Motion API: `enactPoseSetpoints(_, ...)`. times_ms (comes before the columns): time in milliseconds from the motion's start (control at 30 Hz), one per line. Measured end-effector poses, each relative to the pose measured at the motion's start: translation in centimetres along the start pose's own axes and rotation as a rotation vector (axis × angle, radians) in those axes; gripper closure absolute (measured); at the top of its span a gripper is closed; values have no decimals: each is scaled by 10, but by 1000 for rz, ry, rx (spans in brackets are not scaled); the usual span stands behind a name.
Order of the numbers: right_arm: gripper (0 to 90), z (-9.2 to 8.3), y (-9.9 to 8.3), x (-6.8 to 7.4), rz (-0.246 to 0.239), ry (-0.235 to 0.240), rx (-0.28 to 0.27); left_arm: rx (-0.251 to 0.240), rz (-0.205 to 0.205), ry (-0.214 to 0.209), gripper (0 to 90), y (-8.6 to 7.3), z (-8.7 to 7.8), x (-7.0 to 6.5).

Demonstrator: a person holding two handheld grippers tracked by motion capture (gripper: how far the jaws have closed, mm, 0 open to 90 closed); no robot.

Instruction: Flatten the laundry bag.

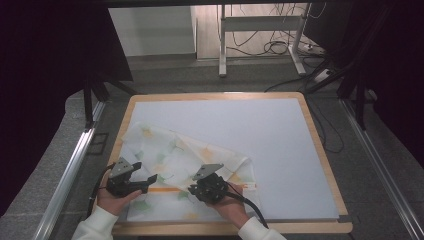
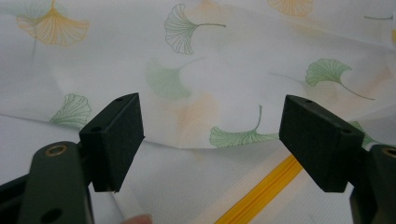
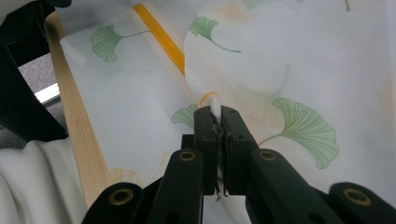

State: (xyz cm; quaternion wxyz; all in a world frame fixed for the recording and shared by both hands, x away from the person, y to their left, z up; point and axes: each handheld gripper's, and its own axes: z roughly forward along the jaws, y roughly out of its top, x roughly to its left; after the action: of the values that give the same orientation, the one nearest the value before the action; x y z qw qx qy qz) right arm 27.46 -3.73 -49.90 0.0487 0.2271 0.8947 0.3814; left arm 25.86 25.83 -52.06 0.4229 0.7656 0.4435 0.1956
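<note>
At the near edge of the table (image 1: pixel 320 150), a person's right gripper (image 1: pixel 196 189) had its jaws clamped tight on a pinched fold of white cloth (image 1: pixel 170 150), printed with green and orange ginkgo leaves and edged with a yellow stripe (image 3: pixel 161 35). Just to its left, the left gripper (image 1: pixel 150 179) hung over the cloth, jaws wide apart and holding nothing. The cloth lay rumpled across the table's near-left part. No lettering could be read.

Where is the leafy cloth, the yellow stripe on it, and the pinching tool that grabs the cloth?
leafy cloth (image 1: pixel 170 150), high view, on its upper folded layer.
yellow stripe (image 2: pixel 261 198), left gripper view, on the stripe's middle.
right gripper (image 3: pixel 218 122), right gripper view, where its fingers pinch the cloth's edge.
</note>
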Motion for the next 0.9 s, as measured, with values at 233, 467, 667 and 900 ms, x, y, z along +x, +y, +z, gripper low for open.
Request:
enactPoseSetpoints(233, 855, -5, 1, -4, 9, -5, -12, 1, 1, 2, 216, 0, 0, 0)
enactPoseSetpoints(467, 856, -12, 6, -10, 0, -22, -28, 9, 3, 10, 217, 0, 1, 0)
enactPoseSetpoints(667, 857, -20, 8, -18, 15, -38, -52, -6, 2, 7, 222, 0, 0, -1)
enactPoseSetpoints(900, 856, -31, 9, -30, 39, -66, -82, -10, 2, 4, 224, 0, -1, -1)
